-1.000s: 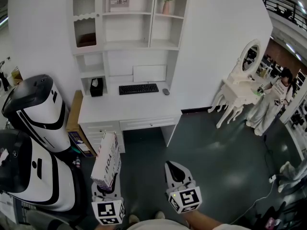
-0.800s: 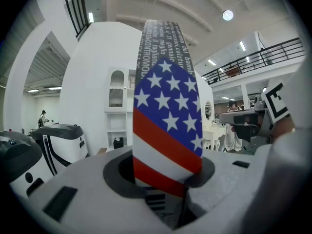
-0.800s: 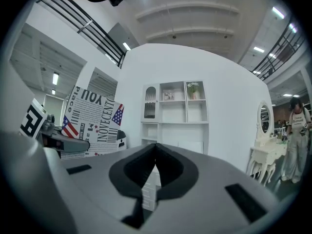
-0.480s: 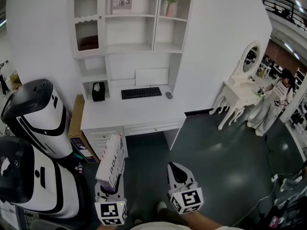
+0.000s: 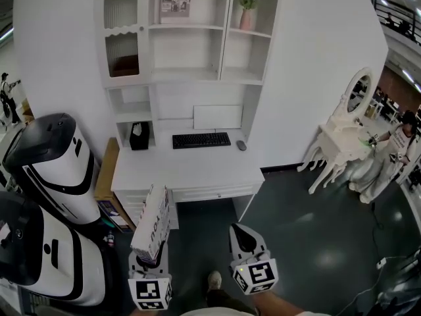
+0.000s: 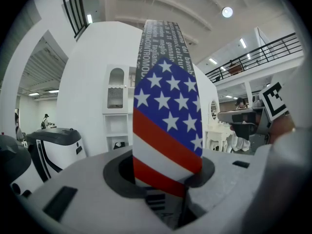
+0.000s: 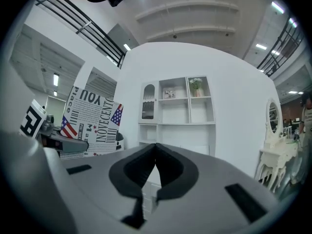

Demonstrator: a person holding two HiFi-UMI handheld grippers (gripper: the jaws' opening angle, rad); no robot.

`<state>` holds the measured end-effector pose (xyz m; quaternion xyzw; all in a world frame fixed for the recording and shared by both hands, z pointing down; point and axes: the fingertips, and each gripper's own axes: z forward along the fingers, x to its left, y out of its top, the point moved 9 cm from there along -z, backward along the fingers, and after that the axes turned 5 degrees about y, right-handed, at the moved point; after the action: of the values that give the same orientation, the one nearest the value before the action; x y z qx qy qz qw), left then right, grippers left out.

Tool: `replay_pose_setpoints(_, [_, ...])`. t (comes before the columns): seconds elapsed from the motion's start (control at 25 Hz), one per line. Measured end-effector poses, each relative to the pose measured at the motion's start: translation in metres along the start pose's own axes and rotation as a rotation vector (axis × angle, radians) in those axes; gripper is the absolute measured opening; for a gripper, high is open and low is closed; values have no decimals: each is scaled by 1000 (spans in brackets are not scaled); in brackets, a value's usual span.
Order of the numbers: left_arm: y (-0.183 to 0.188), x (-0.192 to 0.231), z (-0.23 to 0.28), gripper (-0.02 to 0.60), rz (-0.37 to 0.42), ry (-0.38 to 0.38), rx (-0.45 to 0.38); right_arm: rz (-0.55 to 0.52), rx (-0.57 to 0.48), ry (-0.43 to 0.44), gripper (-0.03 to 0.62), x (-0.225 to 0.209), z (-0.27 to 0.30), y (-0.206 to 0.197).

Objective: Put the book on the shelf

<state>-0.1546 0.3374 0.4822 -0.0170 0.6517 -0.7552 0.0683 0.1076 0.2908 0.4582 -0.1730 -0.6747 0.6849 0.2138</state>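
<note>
Faced white shelf over the desk surface, well apart from both grippers. Had book upright, tilted a bit, above the floor near surface's front edge, w/ left gripper fingers clamped on its bottom end. Had right gripper fingers together, nothing btwn.

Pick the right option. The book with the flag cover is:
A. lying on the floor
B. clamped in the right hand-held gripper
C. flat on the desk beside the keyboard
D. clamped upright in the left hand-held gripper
D: the book stands upright, pinched between the jaws of the left hand-held gripper, while the right hand-held gripper has its jaws together on nothing.
</note>
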Motion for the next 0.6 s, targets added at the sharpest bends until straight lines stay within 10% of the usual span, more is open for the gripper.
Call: replay_pose_setpoints(0.6, [31, -25, 162, 156, -21, 95, 17, 7, -9, 45, 3, -140, 115, 2])
